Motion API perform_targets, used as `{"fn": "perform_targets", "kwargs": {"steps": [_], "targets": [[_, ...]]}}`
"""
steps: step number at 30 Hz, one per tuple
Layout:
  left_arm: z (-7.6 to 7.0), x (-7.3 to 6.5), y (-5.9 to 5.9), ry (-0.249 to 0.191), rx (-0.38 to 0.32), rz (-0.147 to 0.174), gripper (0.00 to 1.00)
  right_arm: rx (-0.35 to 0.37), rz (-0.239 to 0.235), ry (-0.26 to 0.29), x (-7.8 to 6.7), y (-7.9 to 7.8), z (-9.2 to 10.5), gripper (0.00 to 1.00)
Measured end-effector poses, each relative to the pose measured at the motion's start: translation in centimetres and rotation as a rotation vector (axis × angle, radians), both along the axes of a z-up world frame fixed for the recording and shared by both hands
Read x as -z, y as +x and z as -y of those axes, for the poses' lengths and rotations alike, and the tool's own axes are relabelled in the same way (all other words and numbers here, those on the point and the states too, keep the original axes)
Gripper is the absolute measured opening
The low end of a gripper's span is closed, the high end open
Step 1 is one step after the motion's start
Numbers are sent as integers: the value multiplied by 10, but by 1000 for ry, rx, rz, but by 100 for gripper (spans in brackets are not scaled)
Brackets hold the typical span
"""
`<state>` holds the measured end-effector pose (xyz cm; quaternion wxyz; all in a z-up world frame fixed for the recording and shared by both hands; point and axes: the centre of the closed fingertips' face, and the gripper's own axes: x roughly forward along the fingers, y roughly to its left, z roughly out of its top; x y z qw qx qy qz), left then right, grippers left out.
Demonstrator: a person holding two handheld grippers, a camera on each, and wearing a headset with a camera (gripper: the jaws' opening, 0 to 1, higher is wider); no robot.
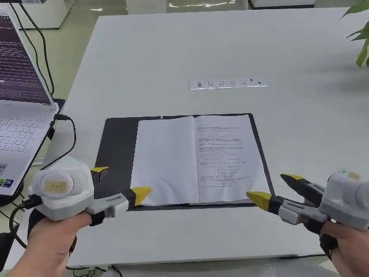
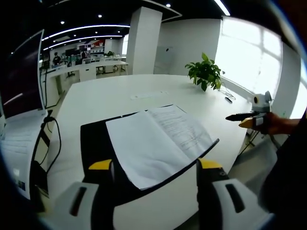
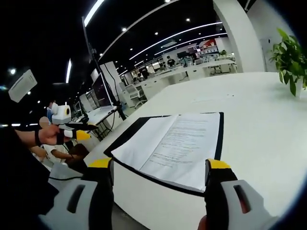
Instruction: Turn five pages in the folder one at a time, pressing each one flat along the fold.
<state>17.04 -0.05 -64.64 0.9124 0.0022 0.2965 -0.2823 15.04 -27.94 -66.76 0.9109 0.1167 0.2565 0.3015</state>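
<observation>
A black folder (image 1: 117,149) lies open on the white table (image 1: 173,52), with a blank left page (image 1: 164,158) and a printed right page (image 1: 228,156). My left gripper (image 1: 120,183) hovers open at the folder's near left corner, its yellow-tipped fingers straddling that corner in the left gripper view (image 2: 156,165). My right gripper (image 1: 275,189) is open just off the folder's near right corner; the folder (image 3: 175,143) lies ahead of its fingers in the right gripper view. Neither gripper holds anything.
An open laptop (image 1: 17,109) stands at the table's left edge with cables (image 1: 66,138) trailing beside the folder. A strip of sockets (image 1: 228,83) is set in the table beyond the folder. A potted plant (image 1: 360,34) sits far right.
</observation>
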Motion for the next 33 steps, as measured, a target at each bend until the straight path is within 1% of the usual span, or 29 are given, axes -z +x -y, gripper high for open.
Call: {"fn": "perform_targets", "kwargs": {"steps": [6, 11, 14, 17, 20, 21, 23, 24, 25, 26, 28, 33], "targets": [[11, 2, -2, 6, 20, -6, 67, 11, -1, 10, -1, -4, 4, 79], [20, 4, 0, -1, 22, -13, 66, 2, -8, 3, 1, -8, 5, 79], [31, 5, 0, -1, 36, -20, 66, 4, -10, 13, 1, -10, 7, 79], [43, 7, -3, 3, 59, -27, 66, 8, -17, 14, 3, -14, 11, 79], [58, 12, -6, 6, 92, -39, 66, 15, -18, 19, 2, -16, 15, 79], [60, 12, -6, 7, 97, -41, 66, 20, -17, 24, 1, -17, 17, 79], [70, 15, -8, 11, 120, -48, 66, 24, -13, 24, 1, -17, 19, 77], [73, 17, -5, 10, 132, -51, 66, 28, -15, 22, 2, -17, 21, 76], [77, 17, -5, 8, 140, -53, 65, 32, -17, 21, 3, -18, 23, 76], [85, 18, -5, 4, 161, -53, 65, 33, -19, 21, 4, -18, 24, 77], [97, 19, -7, 12, 196, -56, 65, 35, -20, 22, 4, -19, 26, 76], [116, 21, -3, 7, 232, -57, 65, 35, -23, 19, 5, -19, 29, 76]]}}
